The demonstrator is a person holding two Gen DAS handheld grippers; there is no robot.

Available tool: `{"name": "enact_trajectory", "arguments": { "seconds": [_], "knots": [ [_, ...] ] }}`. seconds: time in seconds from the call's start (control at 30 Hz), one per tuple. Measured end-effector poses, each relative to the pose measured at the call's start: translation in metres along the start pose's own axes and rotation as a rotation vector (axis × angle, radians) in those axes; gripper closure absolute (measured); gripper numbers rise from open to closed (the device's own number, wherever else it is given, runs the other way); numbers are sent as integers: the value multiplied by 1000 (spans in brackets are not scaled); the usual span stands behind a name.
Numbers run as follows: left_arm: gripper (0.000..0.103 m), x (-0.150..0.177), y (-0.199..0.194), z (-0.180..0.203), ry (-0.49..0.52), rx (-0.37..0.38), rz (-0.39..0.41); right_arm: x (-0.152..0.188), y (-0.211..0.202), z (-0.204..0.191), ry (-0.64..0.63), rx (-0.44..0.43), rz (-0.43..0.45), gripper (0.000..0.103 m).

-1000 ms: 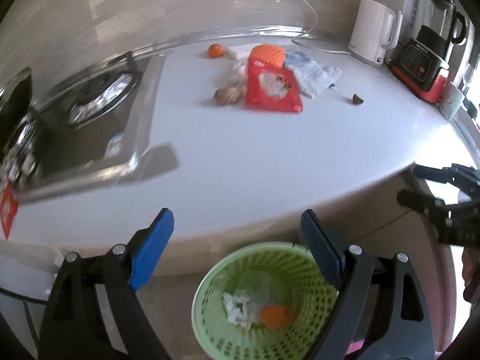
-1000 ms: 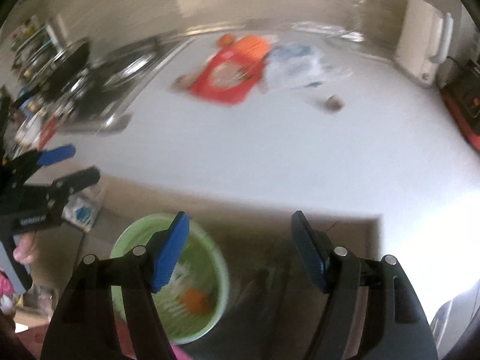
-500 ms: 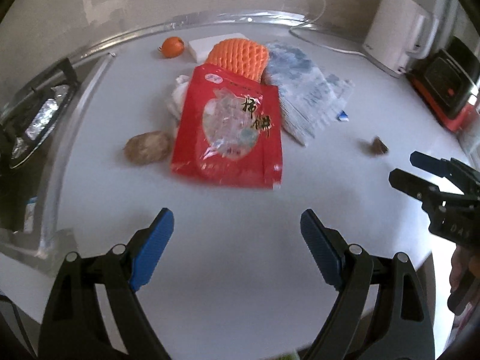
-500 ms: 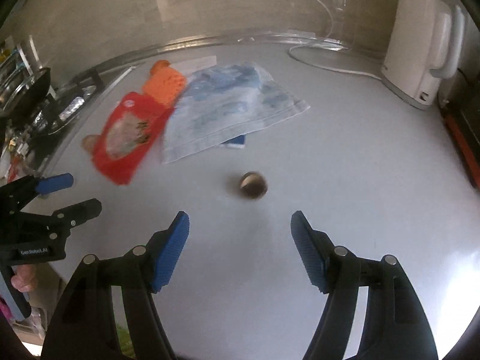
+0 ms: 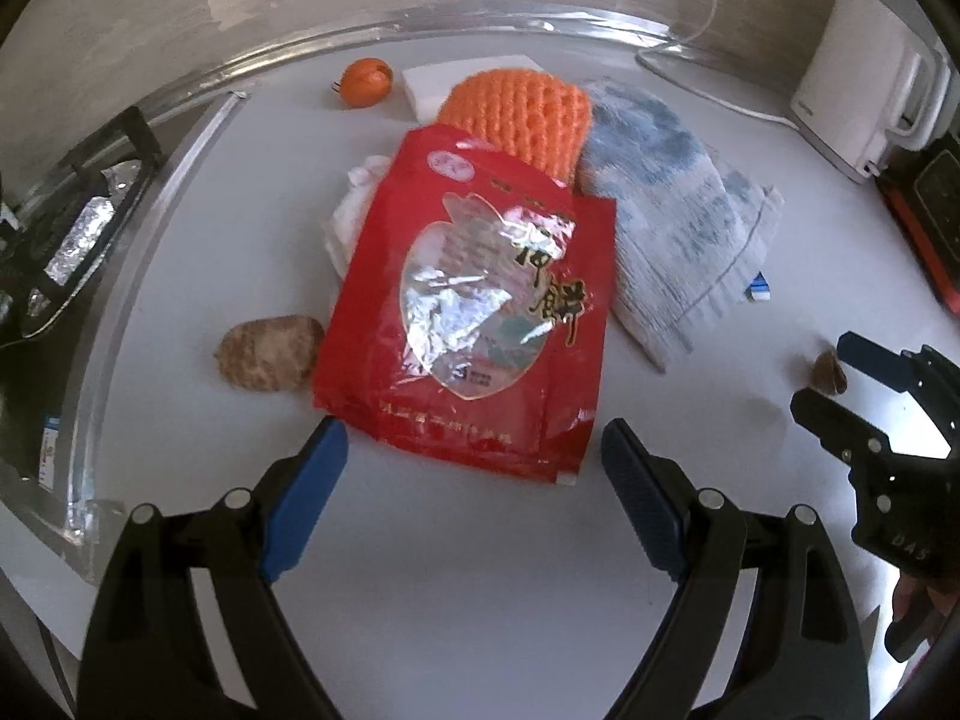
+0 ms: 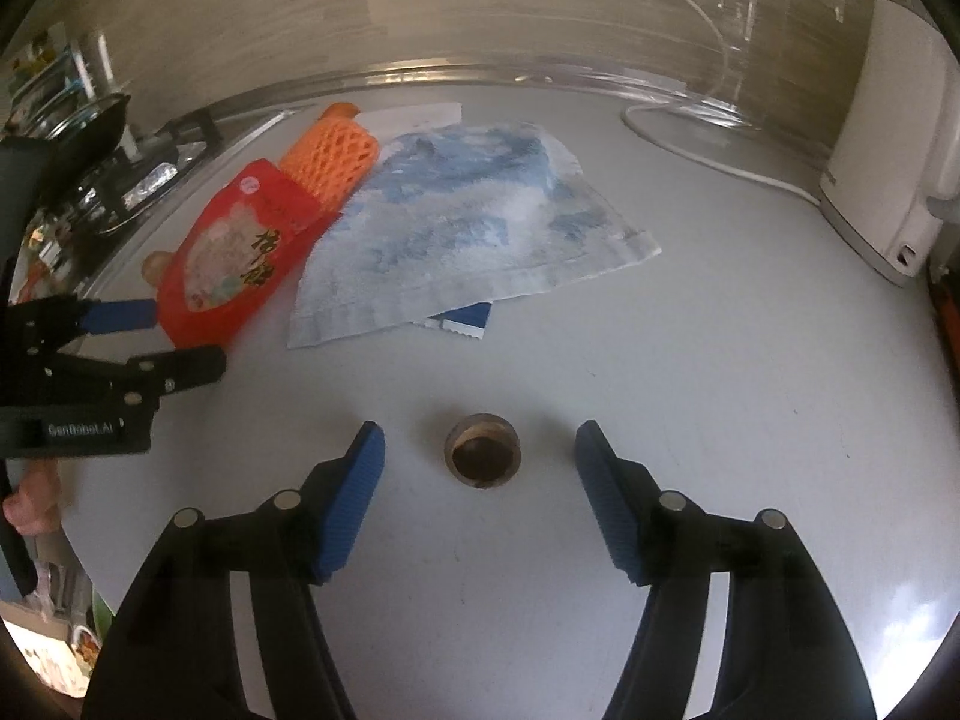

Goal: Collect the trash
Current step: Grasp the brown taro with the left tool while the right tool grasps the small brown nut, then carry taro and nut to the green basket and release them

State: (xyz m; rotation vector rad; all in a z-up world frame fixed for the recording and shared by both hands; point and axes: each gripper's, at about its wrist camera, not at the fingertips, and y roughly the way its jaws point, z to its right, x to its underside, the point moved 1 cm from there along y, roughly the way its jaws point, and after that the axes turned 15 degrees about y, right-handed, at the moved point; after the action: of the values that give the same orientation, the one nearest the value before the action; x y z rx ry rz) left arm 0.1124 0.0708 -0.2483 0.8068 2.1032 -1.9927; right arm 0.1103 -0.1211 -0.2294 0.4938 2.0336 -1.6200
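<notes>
- The green basket that sat below the bench edge a second ago is gone from both views; both grippers now hang over the white bench (image 5: 480,570).
- The left gripper (image 5: 474,462) has its jaws spread wide and empty, with the near edge of the red snack bag (image 5: 468,324) lying between the tips, much closer than half a second ago.
- An orange foam net (image 5: 516,114) and a blue-white wrapper (image 5: 672,204) touch the bag's far side; a brown lump (image 5: 267,354) sits just beside its left edge.
- The right gripper (image 6: 480,456) brackets a small brown shell (image 6: 483,450); its jaws have just been closing a little, yet neither blue pad touches the shell.
- A white kettle (image 6: 894,138) stands far right.
</notes>
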Motion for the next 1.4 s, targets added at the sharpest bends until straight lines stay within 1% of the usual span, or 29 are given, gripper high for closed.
{"name": "enact_trajectory", "arguments": {
  "seconds": [0.23,0.33,0.47,0.53,0.6,0.63,0.7,0.8,0.9,1.07,1.13,1.2,1.23,1.4],
  "knots": [
    [20,4,-23,-27,-13,16,49,-2,-3,3,4,-50,0,37],
    [20,5,-26,-44,7,10,60,-3,-5,7,13,-56,6,37],
    [21,7,-26,-65,38,27,67,-4,-6,10,28,-58,7,37],
    [25,7,-25,-72,55,30,70,-3,-5,10,31,-55,4,37],
    [33,8,-23,-75,79,21,69,-3,-4,9,31,-52,-2,37],
    [35,8,-20,-79,85,19,69,-3,-3,9,30,-51,-5,37],
    [42,8,-18,-84,82,28,70,-3,-2,8,24,-47,-10,37],
    [44,9,-14,-95,58,73,77,-2,-2,6,19,-41,-13,37],
    [44,8,-5,-102,45,95,67,-2,-1,5,19,-34,-16,37],
    [44,5,3,-95,47,126,65,-2,0,2,15,-23,-15,37],
    [48,4,5,-92,46,129,71,-2,1,1,15,-21,-14,37],
    [60,2,9,-90,44,132,65,-2,1,1,18,-20,-13,37],
    [62,1,10,-89,44,129,61,-2,1,1,19,-20,-13,37],
    [62,2,10,-87,42,118,70,-1,0,1,25,-23,-6,37]
  ]
}}
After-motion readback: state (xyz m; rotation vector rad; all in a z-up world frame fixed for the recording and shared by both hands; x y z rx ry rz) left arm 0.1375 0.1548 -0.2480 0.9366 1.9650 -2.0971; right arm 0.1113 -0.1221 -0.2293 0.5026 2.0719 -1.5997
